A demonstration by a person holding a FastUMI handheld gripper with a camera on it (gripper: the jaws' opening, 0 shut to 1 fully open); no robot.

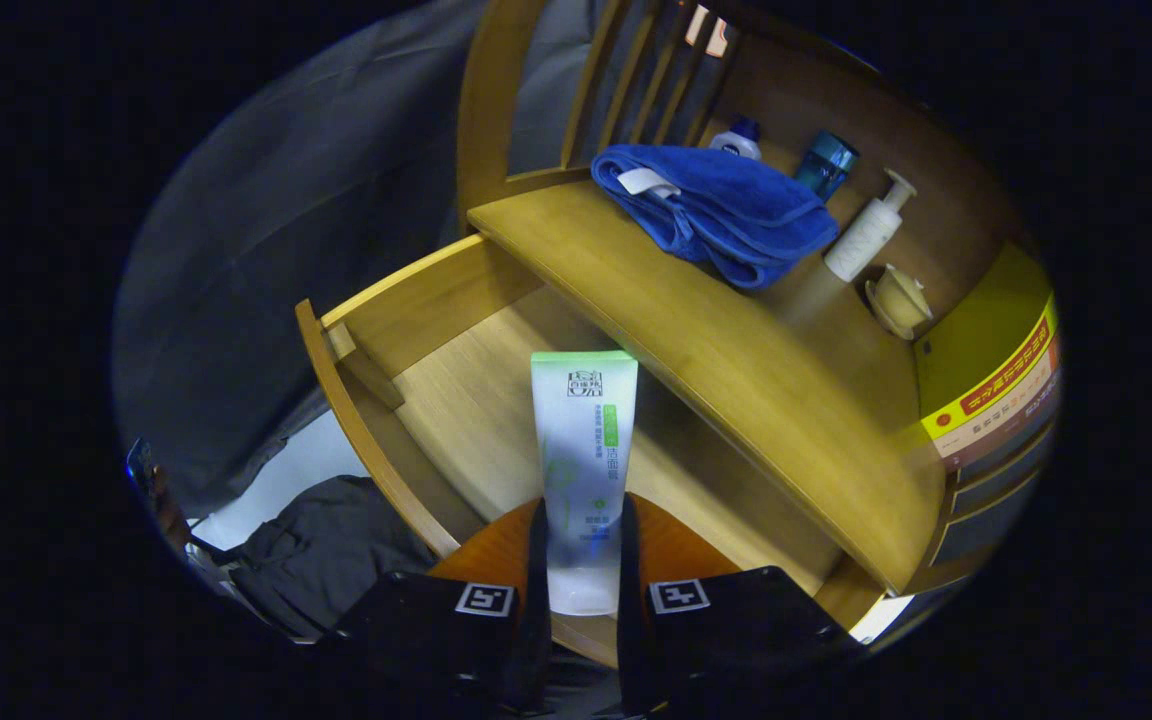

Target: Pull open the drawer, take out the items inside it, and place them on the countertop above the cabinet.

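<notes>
Your gripper (581,560) is closed to a narrow gap, both fingers pressing the cap end of one white-and-green facial cleanser tube (583,450), which stands up between them above the pulled-open wooden drawer (406,330). Just beyond the tube, the countertop (736,360) overhangs the rear of the drawer. On it you see one folded blue towel (726,205), one white bottle with a blue cap (736,140), one teal bottle (826,162), one white pump bottle (871,228) and one cream lidded cup (898,297).
</notes>
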